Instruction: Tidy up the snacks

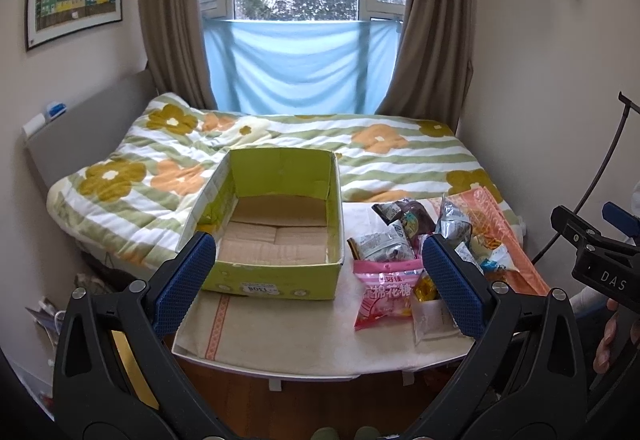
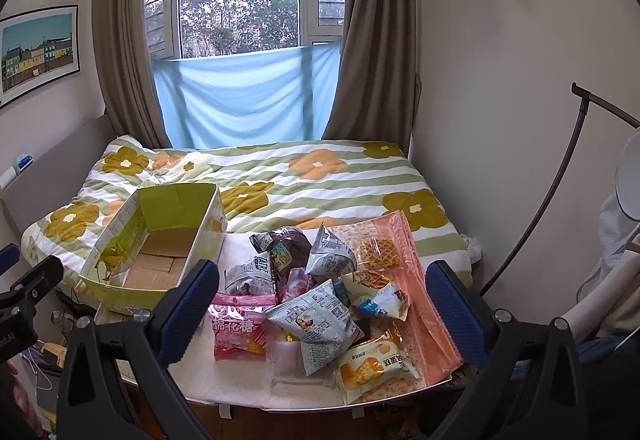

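Left wrist view: left gripper (image 1: 318, 282) fingers spread wide, nothing between, held above the near edge of a small table (image 1: 300, 340) covered by a pale cloth. Green cardboard box (image 1: 276, 240) open-topped, sitting on table's left half, far side against the bed; only bare brown cardboard floor visible inside. Heap of snacks (image 1: 416, 252) just right of box, on the table. Pink marshmallow bag (image 1: 386, 294) at heap's near-left corner, near the box's right wall but not touching. Clear packet (image 1: 432, 322) just right of it, partly hidden behind right finger. Silver packets and a dark one farther back. Orange zip bag (image 1: 508, 240) flat under heap's right side. Right gripper (image 1: 600, 260) poking in at right edge, finger state not readable here. Flowered quilt (image 1: 280, 143) on bed behind, window and blue cloth beyond.

Right wrist view: right gripper (image 2: 322, 304) fingers wide apart, empty, hovering over the snack heap (image 2: 320, 300). Pink marshmallow bag (image 2: 240, 328) near-left, silver triangular packet (image 2: 316, 324) centre top of pile, yellow cracker packet (image 2: 372, 364) at near edge, waffle packet (image 2: 378, 252) on orange zip bag (image 2: 424, 300). Green box (image 2: 160, 248) left of heap, no snacks visible inside. Left gripper body (image 2: 24, 296) at left edge.
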The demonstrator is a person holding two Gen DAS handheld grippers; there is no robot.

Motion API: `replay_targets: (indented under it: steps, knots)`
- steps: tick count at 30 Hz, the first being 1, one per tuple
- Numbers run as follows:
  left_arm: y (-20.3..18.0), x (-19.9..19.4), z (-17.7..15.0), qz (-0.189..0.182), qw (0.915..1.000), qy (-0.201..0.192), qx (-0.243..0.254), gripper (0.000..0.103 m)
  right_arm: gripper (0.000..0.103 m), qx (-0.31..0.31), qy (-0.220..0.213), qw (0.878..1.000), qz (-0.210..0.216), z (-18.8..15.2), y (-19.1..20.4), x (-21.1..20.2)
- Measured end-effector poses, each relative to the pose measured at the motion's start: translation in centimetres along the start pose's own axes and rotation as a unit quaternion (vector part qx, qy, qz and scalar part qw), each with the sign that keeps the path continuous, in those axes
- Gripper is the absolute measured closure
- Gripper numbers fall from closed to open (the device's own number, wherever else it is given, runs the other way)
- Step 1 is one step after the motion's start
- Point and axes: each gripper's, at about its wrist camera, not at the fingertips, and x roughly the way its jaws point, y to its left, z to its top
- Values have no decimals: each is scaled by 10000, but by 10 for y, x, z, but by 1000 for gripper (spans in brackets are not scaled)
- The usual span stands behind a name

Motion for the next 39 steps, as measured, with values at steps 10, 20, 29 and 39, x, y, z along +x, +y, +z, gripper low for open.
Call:
replay_targets:
  steps: [10, 20, 29, 39]
  knots:
    - [4, -1, 1, 18, 10000, -6, -9, 0, 0, -87, 14, 10000, 10, 0, 3, -1]
    - [9, -1, 0, 74, 10000, 18, -10, 0, 0, -78, 3, 10000, 37, 0, 5, -3]
    - [6, 14, 3, -269, 9984, 494, 38, 0, 0, 65, 85, 9997, 231, -5, -8, 0]
    - [-19, 97, -44, -904, 9866, 1356, -69, 0, 0, 77, 743, 9964, 410, -44, -38, 51]
